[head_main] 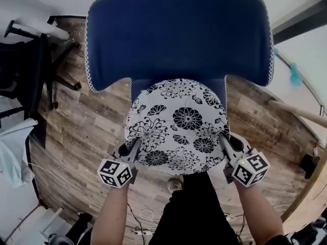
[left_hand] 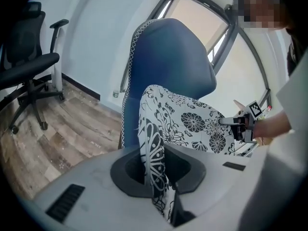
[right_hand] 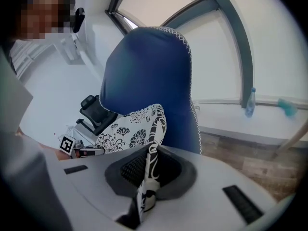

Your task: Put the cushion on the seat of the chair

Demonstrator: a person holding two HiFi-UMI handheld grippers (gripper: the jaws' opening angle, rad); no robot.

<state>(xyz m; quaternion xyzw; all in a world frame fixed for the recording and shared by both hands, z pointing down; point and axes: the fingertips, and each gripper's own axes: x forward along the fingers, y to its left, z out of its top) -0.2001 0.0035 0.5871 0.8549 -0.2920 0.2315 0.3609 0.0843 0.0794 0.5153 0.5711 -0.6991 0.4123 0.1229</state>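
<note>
Wood-plank floor (head_main: pixel 76 116) w/ blue chair (head_main: pixel 179 29), black office chair (head_main: pixel 30 70) & cables (head_main: pixel 144 217) on it.

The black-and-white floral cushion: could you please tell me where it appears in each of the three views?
Head view: cushion at centre, just below the blue chair back.
Left gripper view: cushion runs from the jaws at bottom centre up to right of centre.
Right gripper view: cushion runs from the jaws at bottom centre up to the left.
Shared landmark: the blue chair back, beyond the cushion in all three.
</note>
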